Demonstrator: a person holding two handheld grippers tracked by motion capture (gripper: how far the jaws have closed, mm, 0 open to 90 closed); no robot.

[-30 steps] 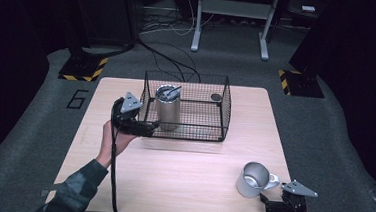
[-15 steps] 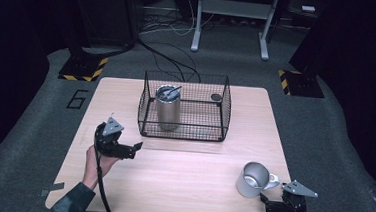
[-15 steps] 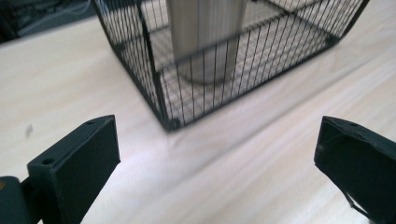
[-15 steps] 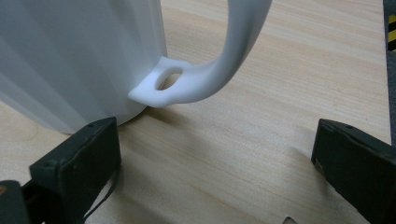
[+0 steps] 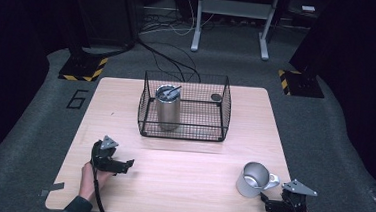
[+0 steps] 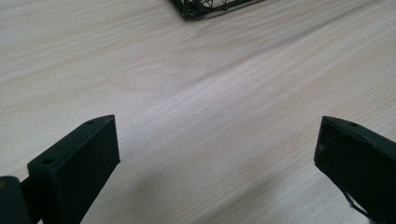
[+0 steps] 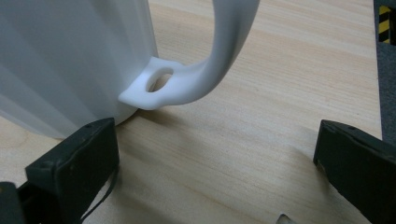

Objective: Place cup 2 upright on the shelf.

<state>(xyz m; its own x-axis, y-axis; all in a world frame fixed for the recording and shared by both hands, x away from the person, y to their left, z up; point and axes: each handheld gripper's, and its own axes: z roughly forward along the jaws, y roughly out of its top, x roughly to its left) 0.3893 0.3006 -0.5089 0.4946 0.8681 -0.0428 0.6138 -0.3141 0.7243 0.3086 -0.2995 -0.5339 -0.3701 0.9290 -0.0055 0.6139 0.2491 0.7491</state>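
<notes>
the white mug (image 5: 253, 179) stands upright near the front right corner of the wooden table (image 5: 191, 179), well in front of the wire basket (image 5: 184, 106). the right gripper (image 5: 276, 206) sits just behind the mug on the person's side, its jaws spread wide apart and holding nothing. in the right gripper view the mug's ribbed wall (image 7: 70, 56) rises over one jaw, and the lower root of the handle (image 7: 187, 79) hangs above the gap between the jaws, so the approach looks aimed at the handle.

the left gripper (image 5: 119, 165) rests in front of the basket and to its left, jaws also wide apart over bare wood, with a basket corner (image 6: 205, 7) far ahead in the left gripper view. inside the basket a steel tumbler (image 5: 167, 107) stands upright at its left end, and a small dark round thing (image 5: 216, 97) lies at the back right.

the risks, as i judge them: the jaw nearest the mug is low and almost against the wall, so a forward push could shove or tip the mug rather than grasp it. the handle is smooth and curved, so a pinch on it may let the mug swing or slip when lifted. the mug also sits close to the table edge, leaving little room if it skids toward the person.
</notes>
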